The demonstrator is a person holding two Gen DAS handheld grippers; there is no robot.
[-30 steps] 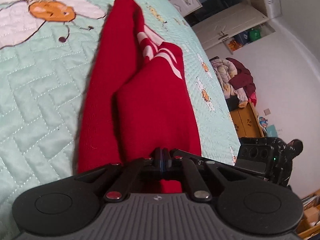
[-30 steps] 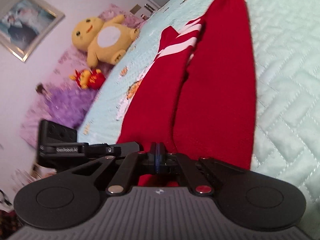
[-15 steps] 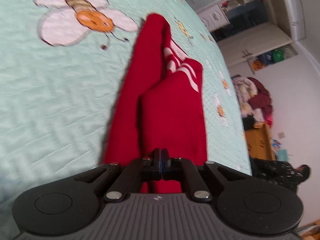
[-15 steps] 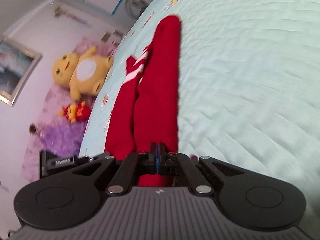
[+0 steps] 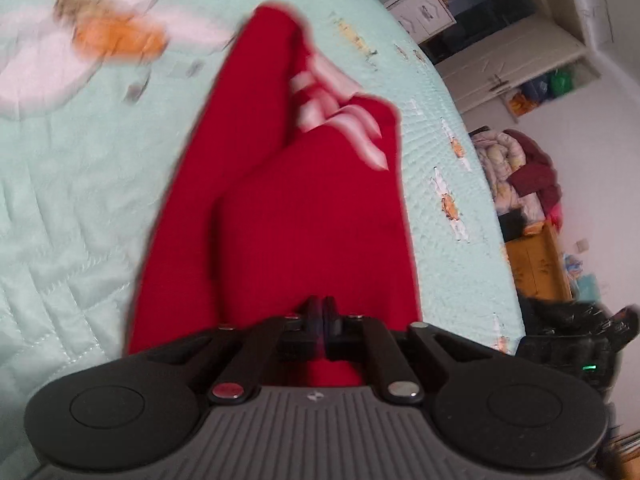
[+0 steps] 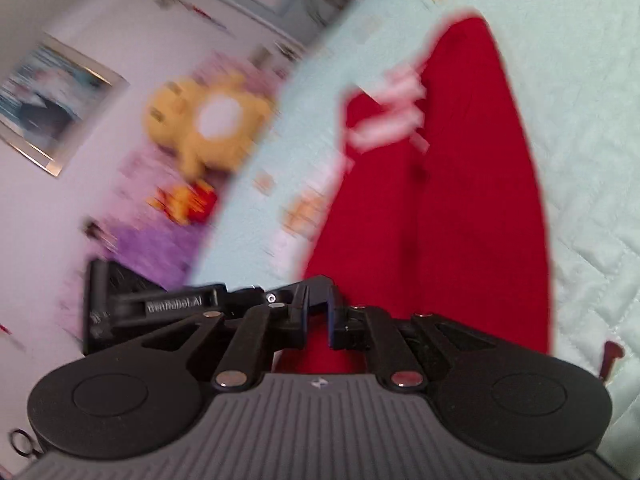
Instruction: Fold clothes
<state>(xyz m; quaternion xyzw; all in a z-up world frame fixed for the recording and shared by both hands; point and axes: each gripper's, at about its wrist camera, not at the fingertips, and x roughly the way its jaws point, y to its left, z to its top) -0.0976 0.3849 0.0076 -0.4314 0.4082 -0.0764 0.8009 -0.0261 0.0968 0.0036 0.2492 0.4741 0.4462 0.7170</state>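
The red garment (image 5: 280, 208) lies lengthwise on the bed (image 5: 60, 240), its white-striped end pointing away. The left hand-held gripper (image 5: 322, 316) pinches its near end; the right hand-held gripper (image 6: 318, 312) has just been opening, jaws parted around the cloth.

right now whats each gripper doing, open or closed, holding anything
Left gripper: closed, fingers pinching the red garment.
Right gripper: fingers have just been opening, a gap shows between them, red garment between but no longer pinched.

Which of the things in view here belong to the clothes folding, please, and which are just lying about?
Part of the job:
- red garment, white-striped, lying on the quilt
- left claw, shut on its near end
- right claw, just been opening, cloth between the jaws

Just lying about:
- yellow plush toy
- framed picture
- heap of clothes
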